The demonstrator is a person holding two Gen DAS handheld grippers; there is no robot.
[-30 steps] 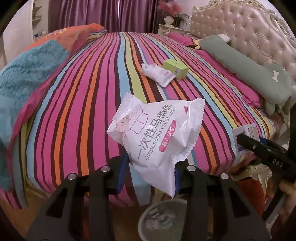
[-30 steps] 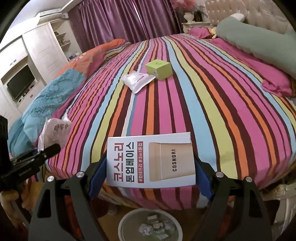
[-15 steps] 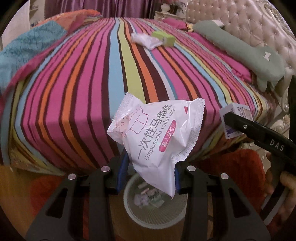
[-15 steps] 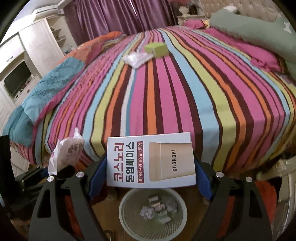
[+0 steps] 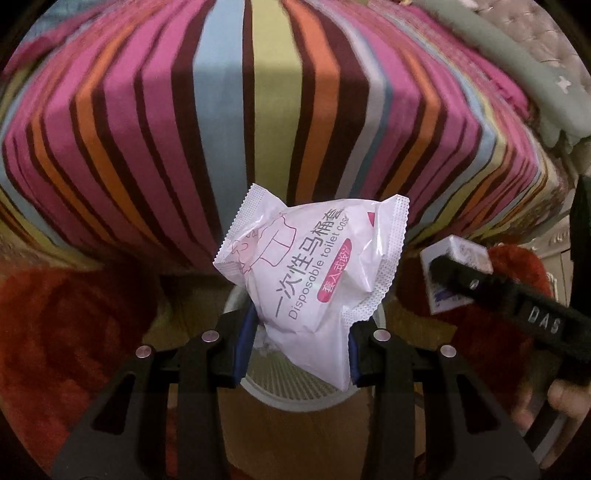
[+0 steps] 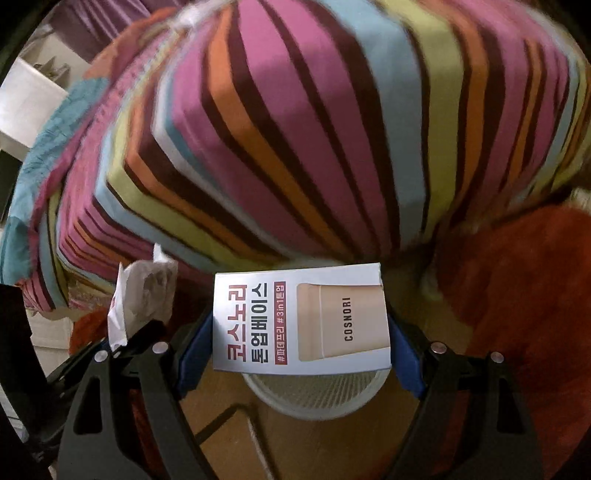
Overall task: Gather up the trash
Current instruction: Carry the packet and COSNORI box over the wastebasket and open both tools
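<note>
Below, a bed (image 5: 258,110) under a cover striped pink, orange, brown, blue and yellow-green, its near edge dropping to a wooden floor (image 6: 332,443). Red rug (image 5: 55,332) to the left and right of the floor patch. Far right in the left wrist view, a grey-green pillow (image 5: 517,55) against a pale tufted headboard (image 5: 546,33). Far left in the right wrist view, a teal and orange quilt (image 6: 55,140), blurred, and something white beyond it, too smeared to name.

On the floor just off the bed's near edge, a round white mesh wastebasket (image 5: 295,387), seen from above, papers barely showing inside.

Left tongs (image 5: 295,347): narrowly set, clenched on the lower end of a white plastic packet (image 5: 314,273) printed "Disposable toilet", hanging over the wastebasket's rim.

Right tongs (image 6: 299,343): spread wide, gripping by its two side edges a flat white carton (image 6: 301,319) marked "COSNORI", held over the wastebasket's far rim (image 6: 314,391).

At the right of the left wrist view, the carton's end (image 5: 458,273) again, with a person's fingers (image 5: 565,402) on the handle.
</note>
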